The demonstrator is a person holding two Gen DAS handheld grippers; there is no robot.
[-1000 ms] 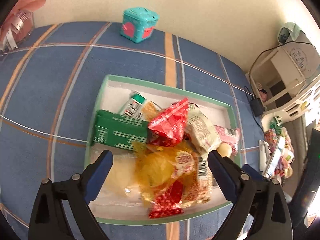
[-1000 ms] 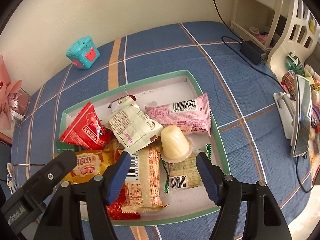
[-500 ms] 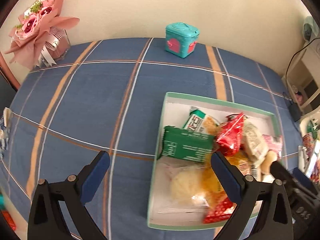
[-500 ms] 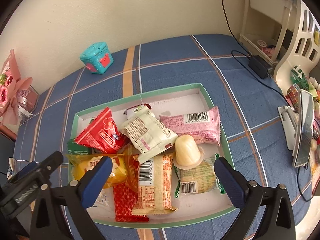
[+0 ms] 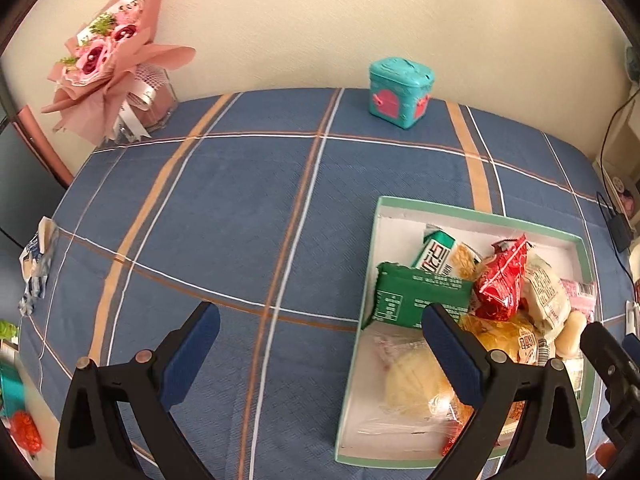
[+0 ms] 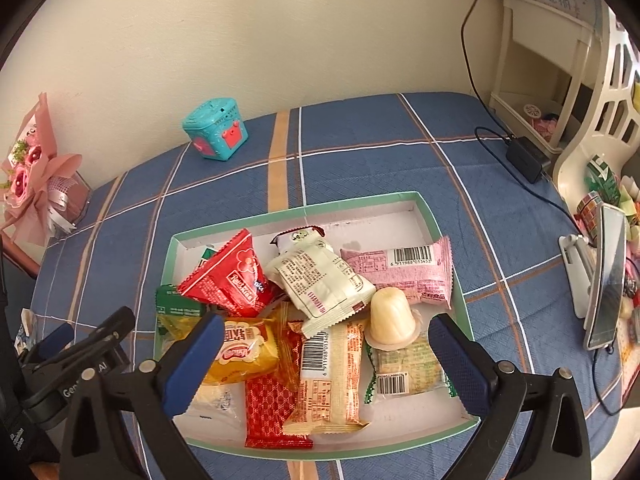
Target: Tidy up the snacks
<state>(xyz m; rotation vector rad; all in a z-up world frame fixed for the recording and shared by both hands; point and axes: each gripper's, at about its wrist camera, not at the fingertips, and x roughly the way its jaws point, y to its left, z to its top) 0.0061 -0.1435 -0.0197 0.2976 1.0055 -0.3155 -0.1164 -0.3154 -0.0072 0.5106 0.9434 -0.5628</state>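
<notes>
A green-rimmed white tray [image 6: 436, 216] on the blue plaid cloth holds several snacks. Among them are a red triangular packet [image 6: 232, 280], a cream packet [image 6: 320, 280], a pink packet [image 6: 400, 272], a jelly cup [image 6: 390, 316], a yellow packet [image 6: 244, 348] and a wafer bar [image 6: 328, 380]. My right gripper [image 6: 324, 324] hangs open above the near half of the tray, touching nothing. My left gripper [image 5: 316, 320] is open and empty over bare cloth, just left of the tray [image 5: 480, 216]. Its right finger overlaps the green packet [image 5: 416, 296] in view.
A teal toy box [image 5: 400, 92] stands by the far wall and a pink bouquet [image 5: 108, 68] at the far left. A crumpled wrapper [image 5: 36, 264] lies at the left edge. On the right are a charger with cable [image 6: 524, 156], a phone on a stand [image 6: 604, 280] and white shelves [image 6: 540, 60].
My left gripper has swung left, from over the tray to the cloth beside it. The right gripper's jaws have spread wider and it has lifted a little above the snacks.
</notes>
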